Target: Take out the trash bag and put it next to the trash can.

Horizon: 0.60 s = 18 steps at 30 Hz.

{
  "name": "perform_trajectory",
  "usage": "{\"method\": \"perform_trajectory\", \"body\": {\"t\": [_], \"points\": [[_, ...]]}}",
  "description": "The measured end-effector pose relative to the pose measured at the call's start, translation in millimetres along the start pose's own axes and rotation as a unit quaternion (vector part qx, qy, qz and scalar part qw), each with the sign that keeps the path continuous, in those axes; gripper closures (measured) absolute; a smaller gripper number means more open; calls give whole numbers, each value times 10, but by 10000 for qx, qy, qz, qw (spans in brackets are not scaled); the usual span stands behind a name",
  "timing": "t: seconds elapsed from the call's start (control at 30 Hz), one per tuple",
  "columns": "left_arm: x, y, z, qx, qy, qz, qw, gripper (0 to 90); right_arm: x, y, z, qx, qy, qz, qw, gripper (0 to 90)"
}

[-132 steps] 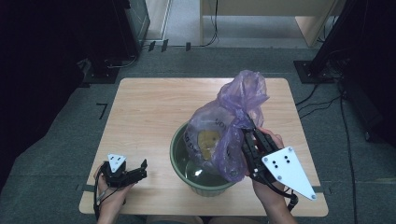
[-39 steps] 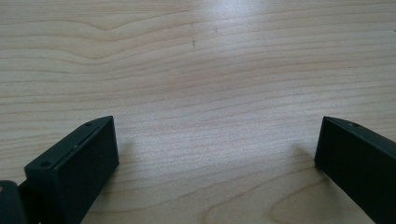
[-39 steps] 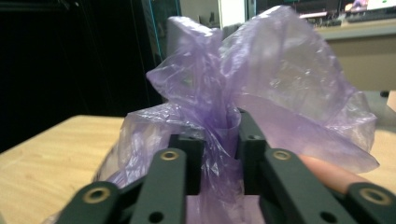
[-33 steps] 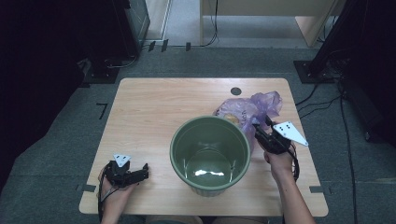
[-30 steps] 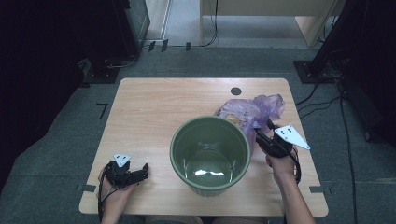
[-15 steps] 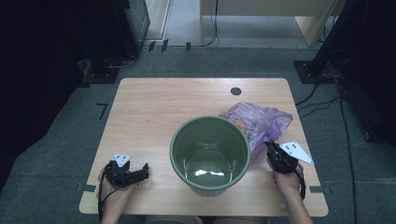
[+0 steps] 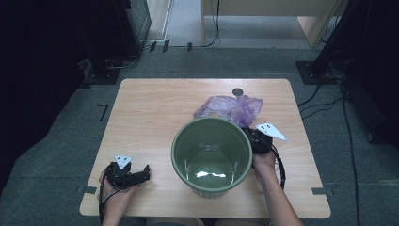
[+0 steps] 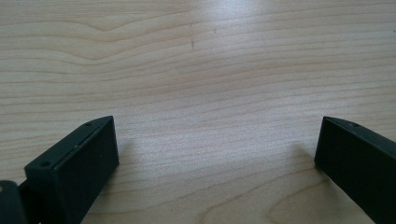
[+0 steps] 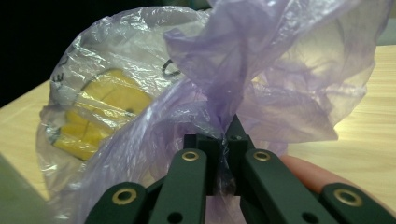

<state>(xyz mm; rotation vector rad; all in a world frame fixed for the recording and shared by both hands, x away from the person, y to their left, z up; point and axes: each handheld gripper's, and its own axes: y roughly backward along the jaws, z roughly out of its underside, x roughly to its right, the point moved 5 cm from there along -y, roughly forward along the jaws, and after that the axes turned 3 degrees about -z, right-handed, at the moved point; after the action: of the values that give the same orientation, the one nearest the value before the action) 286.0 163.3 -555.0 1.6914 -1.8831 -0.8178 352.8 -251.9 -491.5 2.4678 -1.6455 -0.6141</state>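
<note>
high view had the wooden table (image 7: 155,108) with a green plastic bucket (image 7: 210,155) sitting upright near the front edge, a bit right of centre, open top toward the camera and nothing inside but a bright glare on its bottom. just behind the bucket on its right side lay a purple plastic bag (image 7: 230,107), crumpled flat on the table and touching the bucket's far rim as far as we could tell. farther back was a small dark round spot (image 7: 237,92) on the tabletop.

our right gripper (image 7: 254,137) sat pressed against the bucket's right rim, grey plate angled out to the right, hand behind it. in the right gripper view we saw the jaws squeezed together on a bunched fold of the purple plastic bag (image 9: 261,79), thin film pinched right between the tips. through the film there was something yellow (image 9: 95,116) with dark printed marks over it, couldn't make out what it was. a fingertip (image 9: 310,175) showed just to the right of the jaws.

our left gripper (image 7: 141,175) rested low on the table at the front left corner, well apart from the bucket. left gripper view showed both jaws spread wide with only bare wood grain (image 8: 205,93) between them, holding nothing.
</note>
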Motion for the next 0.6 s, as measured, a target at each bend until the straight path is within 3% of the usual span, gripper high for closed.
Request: {"method": "perform_trajectory", "body": {"t": [0.13,0.4,0.5,0.6], "points": [[1,-1,-1,6,7,0,10000,0,45,6,36,-34,-91,-224,9997,696],[1,-1,-1,4,-6,2,10000,0,315,317,137,4,-12,-234,9997,493],[2,-2,-2,6,-3,-1,10000,0,395,426,172,-6,-2,-201,9998,327],[4,-3,-3,12,6,-3,10000,0,456,525,204,-33,85,-95,9999,253]]}}
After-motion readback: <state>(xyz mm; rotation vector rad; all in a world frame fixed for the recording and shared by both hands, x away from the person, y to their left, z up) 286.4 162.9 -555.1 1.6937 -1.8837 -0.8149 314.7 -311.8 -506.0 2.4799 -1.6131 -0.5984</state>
